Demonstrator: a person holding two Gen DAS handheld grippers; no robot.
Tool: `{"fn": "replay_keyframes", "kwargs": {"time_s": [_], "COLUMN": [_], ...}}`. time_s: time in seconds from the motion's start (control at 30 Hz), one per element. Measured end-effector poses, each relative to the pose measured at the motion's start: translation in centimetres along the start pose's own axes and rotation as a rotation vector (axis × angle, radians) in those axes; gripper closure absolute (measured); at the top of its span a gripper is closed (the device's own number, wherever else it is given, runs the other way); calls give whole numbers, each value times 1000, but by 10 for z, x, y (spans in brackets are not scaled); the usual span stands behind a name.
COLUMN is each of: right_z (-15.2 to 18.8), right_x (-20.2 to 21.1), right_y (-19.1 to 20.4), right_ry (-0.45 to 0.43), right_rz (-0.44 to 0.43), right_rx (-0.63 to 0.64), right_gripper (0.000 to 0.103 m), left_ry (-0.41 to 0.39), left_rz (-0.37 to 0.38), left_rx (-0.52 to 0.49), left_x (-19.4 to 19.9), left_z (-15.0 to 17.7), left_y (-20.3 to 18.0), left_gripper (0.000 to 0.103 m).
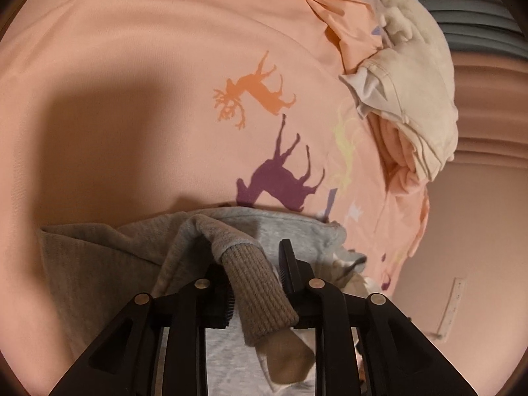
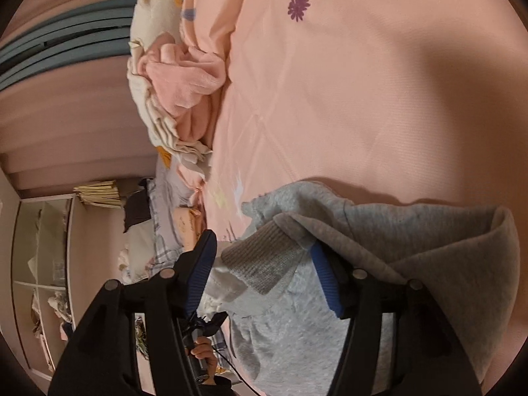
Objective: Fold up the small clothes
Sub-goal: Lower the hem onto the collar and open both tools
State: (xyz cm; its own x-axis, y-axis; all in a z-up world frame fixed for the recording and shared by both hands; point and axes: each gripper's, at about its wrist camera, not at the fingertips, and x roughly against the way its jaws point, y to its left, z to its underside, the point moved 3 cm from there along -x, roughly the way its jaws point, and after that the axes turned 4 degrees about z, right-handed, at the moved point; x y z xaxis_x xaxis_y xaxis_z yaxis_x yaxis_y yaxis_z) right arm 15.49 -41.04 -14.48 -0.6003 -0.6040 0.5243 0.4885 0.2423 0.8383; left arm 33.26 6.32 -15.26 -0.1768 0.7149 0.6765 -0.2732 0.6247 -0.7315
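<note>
A small grey sweatshirt (image 1: 283, 231) lies on the pink bedsheet (image 1: 132, 99). In the left wrist view its ribbed sleeve cuff (image 1: 260, 293) hangs between the black fingers of my left gripper (image 1: 255, 264), which stand apart around it. In the right wrist view the other ribbed cuff (image 2: 264, 260) lies between the blue-padded fingers of my right gripper (image 2: 264, 250), which are wide apart. The grey sweatshirt (image 2: 412, 231) spreads under and to the right of that gripper. I cannot tell whether either cuff is pinched.
A pile of cream and pink clothes (image 1: 412, 105) sits at the bed's edge, also in the right wrist view (image 2: 171, 79). The sheet carries deer prints (image 1: 280, 178). Shelves (image 2: 43, 264) stand beyond the bed.
</note>
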Motion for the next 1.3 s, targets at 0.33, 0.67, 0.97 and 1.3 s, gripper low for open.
{"fn": "replay_keyframes", "kwargs": {"time_s": [0.33,0.67,0.97,1.3], "right_z": [0,35,13,13], "right_x": [40,3,-34,-46], "right_y": [24,73,59,62], "right_ry": [-151,-215,-107,-80], "right_rz": [-63,420,509,566], "right_rx": [92,656,717,809], "right_gripper": [30,44,55,58], "left_ry": [-160,-66,-58,-90], "left_rz": [27,-120,-160,-157], "left_rx": [-56,-374,-414,-420], "left_x": [48,19,4,5], "left_z": [-3,73,89,91], "left_y": [-12,-23,-3,0], "left_gripper": [36,36,36,36]}}
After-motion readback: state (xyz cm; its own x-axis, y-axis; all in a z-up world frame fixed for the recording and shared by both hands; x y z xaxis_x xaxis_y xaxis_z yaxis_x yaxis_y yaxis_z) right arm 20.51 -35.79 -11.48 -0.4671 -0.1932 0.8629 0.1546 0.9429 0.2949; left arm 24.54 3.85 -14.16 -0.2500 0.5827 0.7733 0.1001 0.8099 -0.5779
